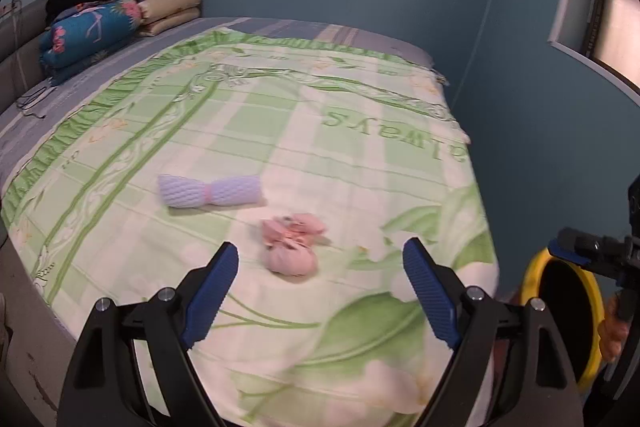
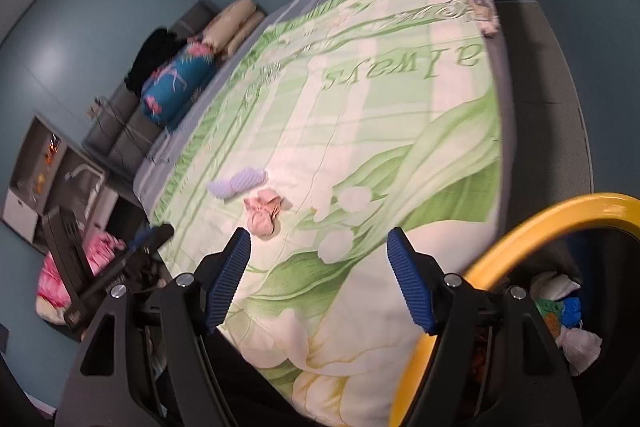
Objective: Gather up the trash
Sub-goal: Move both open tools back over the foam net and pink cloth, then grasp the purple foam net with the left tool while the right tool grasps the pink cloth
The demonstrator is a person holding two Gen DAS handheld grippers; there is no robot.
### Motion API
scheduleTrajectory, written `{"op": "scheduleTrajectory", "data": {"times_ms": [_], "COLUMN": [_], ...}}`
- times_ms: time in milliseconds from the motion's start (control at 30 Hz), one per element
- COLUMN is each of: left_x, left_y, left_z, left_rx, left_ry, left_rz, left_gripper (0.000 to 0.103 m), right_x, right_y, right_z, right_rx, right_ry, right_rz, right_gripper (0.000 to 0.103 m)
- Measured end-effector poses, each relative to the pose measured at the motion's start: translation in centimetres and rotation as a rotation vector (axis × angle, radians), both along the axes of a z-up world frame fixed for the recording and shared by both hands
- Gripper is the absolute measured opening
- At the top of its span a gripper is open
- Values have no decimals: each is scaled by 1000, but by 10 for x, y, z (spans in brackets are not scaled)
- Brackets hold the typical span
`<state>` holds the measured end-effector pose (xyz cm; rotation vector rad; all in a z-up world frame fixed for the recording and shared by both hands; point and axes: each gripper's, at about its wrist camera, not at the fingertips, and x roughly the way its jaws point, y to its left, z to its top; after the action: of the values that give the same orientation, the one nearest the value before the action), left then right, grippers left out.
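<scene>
Our left gripper and right gripper: fingers spread wide, empty, lined toward pink wad on bed; yellow-rimmed bin close for drop.

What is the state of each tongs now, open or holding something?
Left tongs: open, holding nothing.
Right tongs: open, holding nothing.

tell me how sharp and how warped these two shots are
Left wrist view: strong fisheye bending of the bed edge, the pink bundle slightly motion-soft, the left gripper crisp. Right wrist view: the same curving with black corners, the green bedspread smeared, the yellow bin rim soft, the right gripper sharp.
</scene>
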<state>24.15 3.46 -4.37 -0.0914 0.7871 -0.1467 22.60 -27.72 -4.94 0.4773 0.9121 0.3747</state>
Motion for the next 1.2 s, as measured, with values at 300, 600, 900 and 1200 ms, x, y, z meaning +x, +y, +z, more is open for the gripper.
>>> {"op": "scheduleTrajectory", "data": {"times_ms": [300, 600, 900, 1200], "left_x": [53, 118, 168, 197], "left_y": [56, 91, 101, 100], "left_z": [-27, -65, -100, -133], "left_rx": [50, 109, 156, 178], "left_ry": [50, 135, 206, 263], "left_rz": [88, 94, 54, -2], "left_gripper": [81, 81, 81, 80], "right_x": [32, 69, 107, 133], "right_y": [90, 155, 199, 228], "right_z": [-35, -70, -91, -111], "right_rx": [-54, -117, -171, -225], "right_ry": [80, 175, 233, 269], "right_rz": [165, 265, 315, 320], "right_gripper": [68, 68, 68, 67]}}
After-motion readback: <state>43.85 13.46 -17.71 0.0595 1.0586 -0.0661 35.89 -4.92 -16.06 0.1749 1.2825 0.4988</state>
